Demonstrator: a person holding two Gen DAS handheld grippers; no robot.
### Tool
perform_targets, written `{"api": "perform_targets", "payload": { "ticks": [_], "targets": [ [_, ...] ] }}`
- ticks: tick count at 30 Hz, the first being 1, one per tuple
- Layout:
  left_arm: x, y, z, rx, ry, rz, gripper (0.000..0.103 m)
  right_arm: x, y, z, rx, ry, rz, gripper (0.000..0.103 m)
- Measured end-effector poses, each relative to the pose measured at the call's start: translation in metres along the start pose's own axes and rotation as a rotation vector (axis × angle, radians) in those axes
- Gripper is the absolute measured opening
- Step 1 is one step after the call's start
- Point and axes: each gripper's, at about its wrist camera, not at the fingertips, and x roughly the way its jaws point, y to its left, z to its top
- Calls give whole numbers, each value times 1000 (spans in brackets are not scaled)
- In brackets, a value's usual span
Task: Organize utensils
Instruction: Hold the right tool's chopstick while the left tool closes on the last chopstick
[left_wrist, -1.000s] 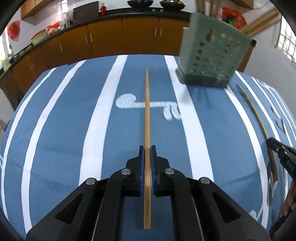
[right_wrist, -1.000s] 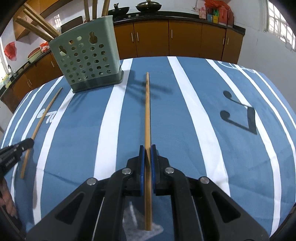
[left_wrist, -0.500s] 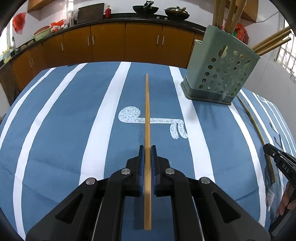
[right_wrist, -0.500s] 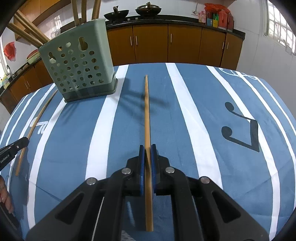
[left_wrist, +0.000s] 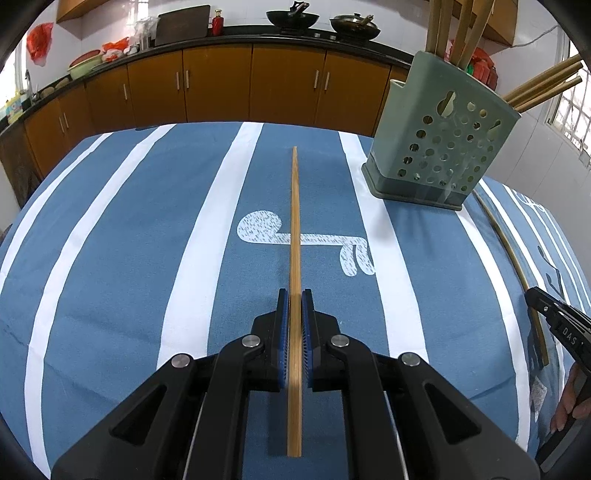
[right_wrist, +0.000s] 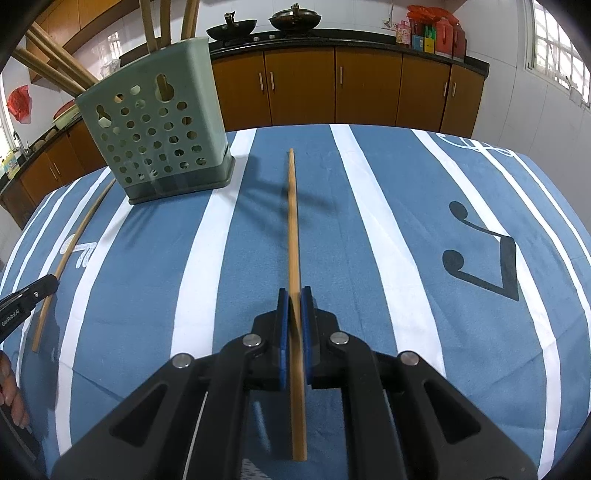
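Observation:
My left gripper is shut on a bamboo chopstick that points straight ahead over the blue striped tablecloth. A green perforated utensil holder with several wooden sticks in it stands ahead on the right. My right gripper is shut on a second chopstick, and in this view the holder stands ahead on the left. Each view catches the other gripper at its edge: the right gripper with its chopstick, and the left gripper with its chopstick.
The tablecloth carries white stripes and a black music note. Brown kitchen cabinets with a dark counter, woks and jars run along the back wall. A person's fingers show at the left edge.
The holder has slid lower in both views, so the sticks standing in it now show. Both grippers stay shut on their chopsticks.

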Motion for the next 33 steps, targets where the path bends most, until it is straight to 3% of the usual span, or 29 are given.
{"api": "perform_targets", "payload": {
  "ticks": [22, 33],
  "targets": [
    [0, 0, 0, 1, 0, 1, 8, 0, 0, 0, 5, 0, 3, 8],
    [-6, -7, -7, 51, 6, 37, 8, -3, 1, -4, -7, 0, -3, 8]
  ]
}}
